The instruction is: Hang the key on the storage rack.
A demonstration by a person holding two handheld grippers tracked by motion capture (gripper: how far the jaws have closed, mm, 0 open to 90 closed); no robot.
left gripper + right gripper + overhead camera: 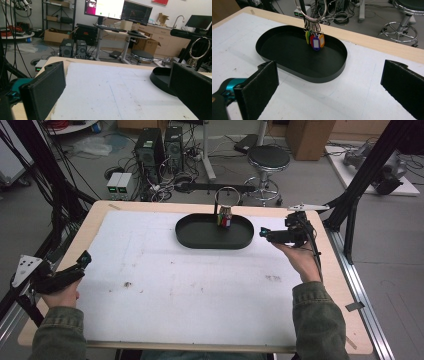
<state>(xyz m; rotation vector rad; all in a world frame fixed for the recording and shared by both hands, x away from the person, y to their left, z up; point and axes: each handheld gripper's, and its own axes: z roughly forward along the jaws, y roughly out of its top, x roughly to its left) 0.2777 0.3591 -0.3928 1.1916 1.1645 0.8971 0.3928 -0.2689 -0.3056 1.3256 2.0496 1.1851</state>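
Note:
A black oval tray (200,240) lies at the far middle of the white mat. Over it a large metal ring (226,195) hangs from a black bar, carrying smaller rings and coloured key tags (224,218). My right gripper (263,233) is just right of the tray, open and empty, pointing at it. In the right gripper view the tags (315,40) dangle inside the tray (332,75), with the gripper (329,85) a short way back. My left gripper (84,259) is open at the mat's left edge, far from the tray (160,77) and ring (200,47).
The white mat (190,285) covers most of the wooden table (345,285). Beyond the far edge stand a stool (269,160), computer towers (160,147) and tangled cables. Black frame posts (365,175) rise at the table's left and right sides.

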